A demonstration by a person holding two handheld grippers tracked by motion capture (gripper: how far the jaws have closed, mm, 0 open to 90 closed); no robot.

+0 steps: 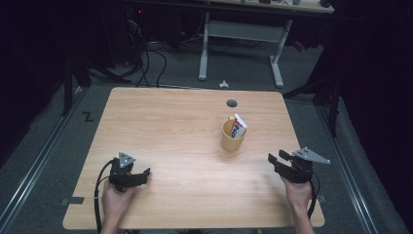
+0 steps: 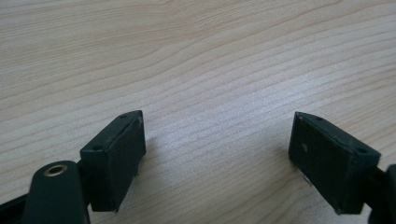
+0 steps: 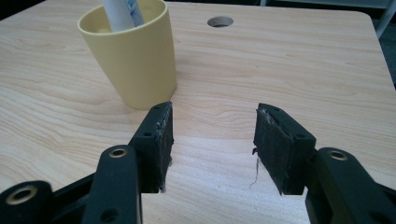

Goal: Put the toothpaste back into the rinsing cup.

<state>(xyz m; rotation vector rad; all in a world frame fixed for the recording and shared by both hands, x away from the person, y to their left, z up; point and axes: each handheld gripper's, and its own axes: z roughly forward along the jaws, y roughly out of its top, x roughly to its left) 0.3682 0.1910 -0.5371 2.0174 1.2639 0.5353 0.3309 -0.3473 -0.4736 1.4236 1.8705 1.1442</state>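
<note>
A yellow cup stands right of the table's middle with a white toothpaste tube leaning inside it. In the right gripper view the cup rises just beyond the left jaw, the tube sticking out of its mouth. My right gripper rests near the table's right edge, short of the cup, open with nothing between its jaws. My left gripper sits at the front left, far from the cup, open and empty over bare wood.
The wooden table has a round cable hole behind the cup. Beyond the far edge stand a white desk frame and loose cables on the floor. Cables trail from both grippers off the front edge.
</note>
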